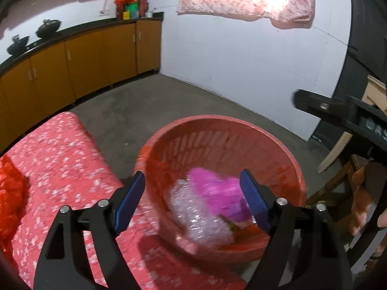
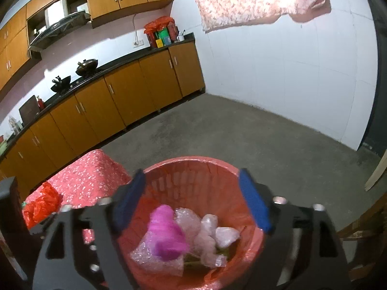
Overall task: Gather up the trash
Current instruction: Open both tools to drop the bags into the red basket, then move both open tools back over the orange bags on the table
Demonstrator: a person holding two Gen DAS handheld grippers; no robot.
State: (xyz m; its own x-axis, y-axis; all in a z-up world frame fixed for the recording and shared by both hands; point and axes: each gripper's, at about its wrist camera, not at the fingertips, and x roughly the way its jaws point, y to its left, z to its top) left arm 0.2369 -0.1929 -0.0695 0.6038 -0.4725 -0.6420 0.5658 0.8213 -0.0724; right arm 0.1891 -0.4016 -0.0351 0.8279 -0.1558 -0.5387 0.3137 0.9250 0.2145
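Observation:
A red plastic basket lined with a red bag stands on the floor beside a table. Inside it lie a magenta bag, blurred, and a wad of clear bubble wrap. My left gripper hovers over the basket's near rim, open, with nothing between its blue pads. My right gripper is open above the same basket; the magenta bag, bubble wrap and clear plastic pieces lie below its jaws, untouched. A crumpled red plastic bag rests on the table.
The table's red floral cloth is left of the basket. Orange cabinets with pots on a dark counter line the left wall. Bare concrete floor stretches beyond the basket. The right gripper's body and a hand show at right.

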